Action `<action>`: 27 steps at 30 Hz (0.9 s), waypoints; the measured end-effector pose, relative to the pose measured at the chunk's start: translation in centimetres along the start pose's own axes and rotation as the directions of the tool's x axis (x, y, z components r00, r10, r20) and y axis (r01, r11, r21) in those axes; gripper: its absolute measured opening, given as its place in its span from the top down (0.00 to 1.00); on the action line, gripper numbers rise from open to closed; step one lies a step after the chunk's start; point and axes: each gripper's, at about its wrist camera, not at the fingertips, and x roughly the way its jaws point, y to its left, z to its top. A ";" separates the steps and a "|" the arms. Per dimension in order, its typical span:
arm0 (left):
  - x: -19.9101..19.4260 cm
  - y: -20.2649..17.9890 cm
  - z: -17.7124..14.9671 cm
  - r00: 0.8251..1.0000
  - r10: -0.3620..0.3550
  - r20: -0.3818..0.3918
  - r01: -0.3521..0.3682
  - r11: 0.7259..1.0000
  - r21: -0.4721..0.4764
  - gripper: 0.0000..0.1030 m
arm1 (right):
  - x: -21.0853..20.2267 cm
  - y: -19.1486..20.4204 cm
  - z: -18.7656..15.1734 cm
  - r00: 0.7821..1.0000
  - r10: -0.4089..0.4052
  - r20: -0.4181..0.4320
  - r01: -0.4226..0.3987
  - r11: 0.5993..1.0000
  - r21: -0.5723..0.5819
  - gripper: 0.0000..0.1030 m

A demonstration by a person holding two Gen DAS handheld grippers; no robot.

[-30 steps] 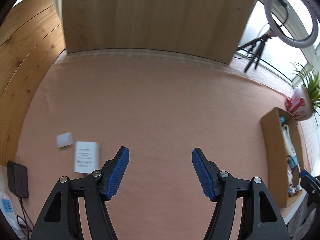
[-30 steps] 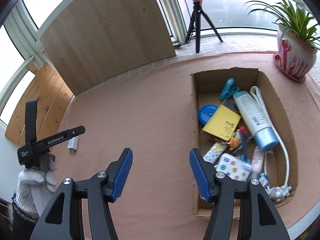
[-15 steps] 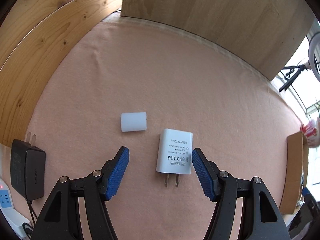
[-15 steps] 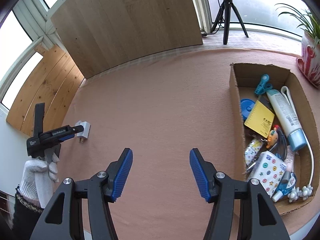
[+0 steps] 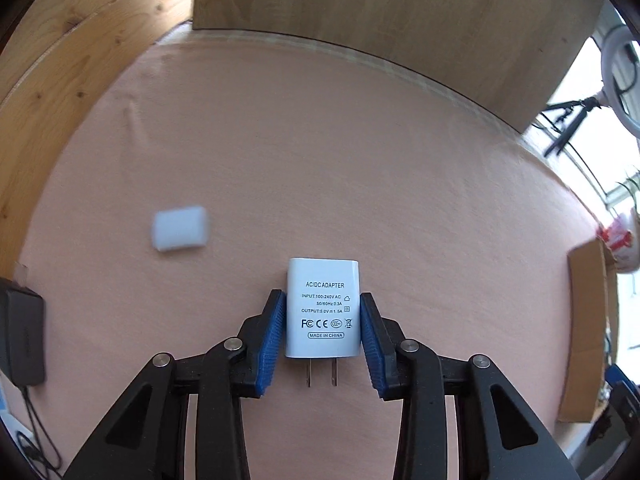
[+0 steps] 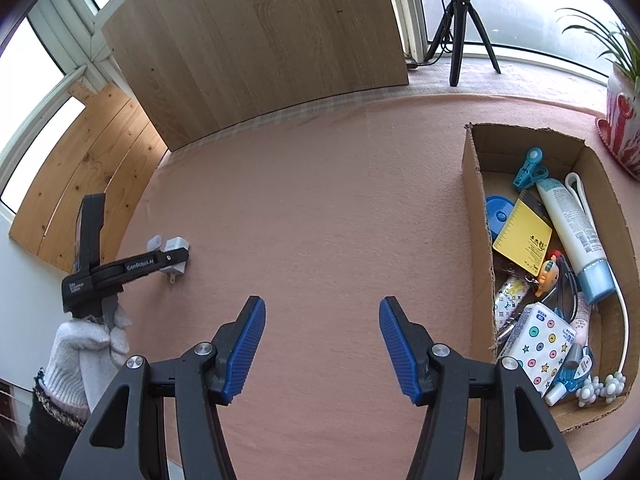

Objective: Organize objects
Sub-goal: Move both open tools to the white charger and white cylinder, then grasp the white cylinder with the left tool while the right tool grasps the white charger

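A white AC/DC adapter (image 5: 322, 280) lies flat on the pink cloth, prongs pointing toward the camera. My left gripper (image 5: 322, 297) is shut on it, blue pads pressed against both its long sides. In the right wrist view the same adapter (image 6: 177, 245) shows at the far left under the left gripper (image 6: 176, 259), held by a gloved hand (image 6: 80, 344). A small white block (image 5: 180, 227) sits loose to the adapter's left. My right gripper (image 6: 322, 320) stands open over bare cloth, nothing between its fingers.
A cardboard box (image 6: 476, 208) at the right holds several small items, among them a tube, a yellow pad and a blue clip. A black power brick (image 5: 22, 336) lies at the left edge. Wooden panels stand behind; a plant pot (image 6: 622, 136) and tripod (image 6: 460, 32) are at the far right.
My left gripper moved forward over the adapter and shut on its sides. The right gripper drifted slightly and stayed open.
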 end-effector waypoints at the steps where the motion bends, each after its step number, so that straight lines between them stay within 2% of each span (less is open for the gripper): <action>1: -0.1 -0.6 -0.4 1.000 -0.006 -0.003 0.006 1.000 0.007 0.62 | 0.0 -0.1 0.0 1.000 0.000 -0.001 0.000 1.000 0.004 0.46; 4: 0.1 -3.6 -2.0 0.999 -0.038 -0.017 0.039 0.998 0.042 0.62 | 0.3 -0.4 0.0 1.000 0.003 -0.009 -0.003 1.000 0.015 0.46; 7: 0.5 -6.3 -3.3 0.992 -0.111 -0.054 0.114 0.992 0.058 0.60 | 0.8 -0.4 0.0 1.000 0.008 -0.019 -0.007 1.000 0.015 0.46; 8: 0.7 -7.1 -3.5 0.990 -0.125 -0.068 0.129 0.989 0.069 0.57 | 1.1 -0.4 0.0 1.000 0.006 -0.024 -0.006 1.000 0.015 0.46; 10: 0.6 -8.0 -3.4 0.993 -0.096 -0.065 0.103 0.988 0.112 0.40 | 1.5 -0.3 -0.1 0.999 0.007 -0.034 -0.006 1.000 0.014 0.46; 11: 0.2 -8.0 -3.3 0.996 -0.078 -0.045 0.083 0.989 0.123 0.37 | 1.6 -0.3 -0.1 0.999 0.008 -0.038 -0.007 1.000 0.014 0.46; 14: -1.3 -6.6 -2.1 0.999 -0.011 0.031 0.007 0.993 0.119 0.34 | 2.1 0.0 -0.4 0.999 0.007 -0.045 -0.007 1.000 0.009 0.46; 18: -2.4 -2.2 0.9 0.993 0.095 0.076 -0.098 0.995 0.036 0.34 | 2.7 0.3 -0.7 0.998 0.012 -0.063 -0.011 1.000 0.017 0.46; 21: -2.1 1.5 2.9 0.989 0.142 0.051 -0.138 0.988 -0.071 0.34 | 3.1 1.0 -0.7 0.997 0.016 -0.074 -0.015 1.000 0.010 0.46; 24: -1.1 4.5 4.3 0.984 0.179 0.011 -0.176 0.977 -0.119 0.34 | 3.8 2.4 -0.4 0.996 0.013 -0.084 -0.015 1.000 -0.026 0.46; 27: -0.7 5.9 4.6 0.989 0.147 -0.027 -0.149 0.978 -0.147 0.34 | 4.9 4.1 0.1 0.994 0.022 -0.103 -0.028 0.998 -0.059 0.46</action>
